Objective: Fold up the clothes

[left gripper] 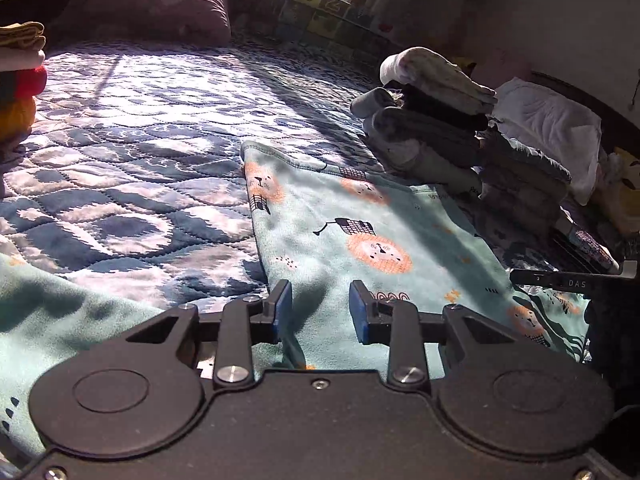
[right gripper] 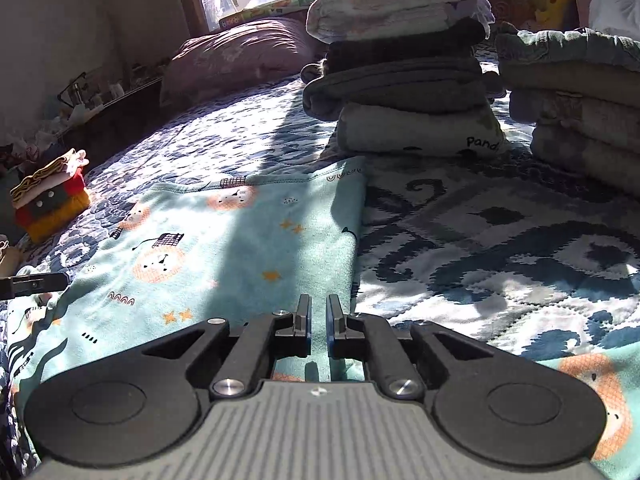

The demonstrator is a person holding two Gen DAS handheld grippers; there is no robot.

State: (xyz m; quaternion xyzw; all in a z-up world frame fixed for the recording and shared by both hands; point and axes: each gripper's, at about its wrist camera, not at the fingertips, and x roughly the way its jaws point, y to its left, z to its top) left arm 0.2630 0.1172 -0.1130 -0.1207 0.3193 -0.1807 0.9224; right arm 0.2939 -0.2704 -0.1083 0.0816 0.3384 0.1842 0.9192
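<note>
A teal garment with orange lion prints [left gripper: 360, 232] lies spread flat on the blue-and-white quilted bed [left gripper: 140, 140]. My left gripper [left gripper: 320, 312] hovers low over the garment's near part, its blue pads wide apart with nothing held. In the right wrist view the same garment [right gripper: 208, 248] stretches ahead and to the left. My right gripper [right gripper: 319, 320] sits at its right edge, with the jaws drawn to a narrow slit and teal cloth showing between them. A black finger of the right gripper [left gripper: 560, 280] shows at the left wrist view's right edge.
A tall stack of folded clothes [right gripper: 400, 72] stands just beyond the garment, and a second stack [right gripper: 580, 112] is to its right. A colourful folded pile [right gripper: 52, 200] sits at the far left. A mauve pillow [left gripper: 160, 4] lies by the window. The quilt [right gripper: 500, 240] is bare on the right.
</note>
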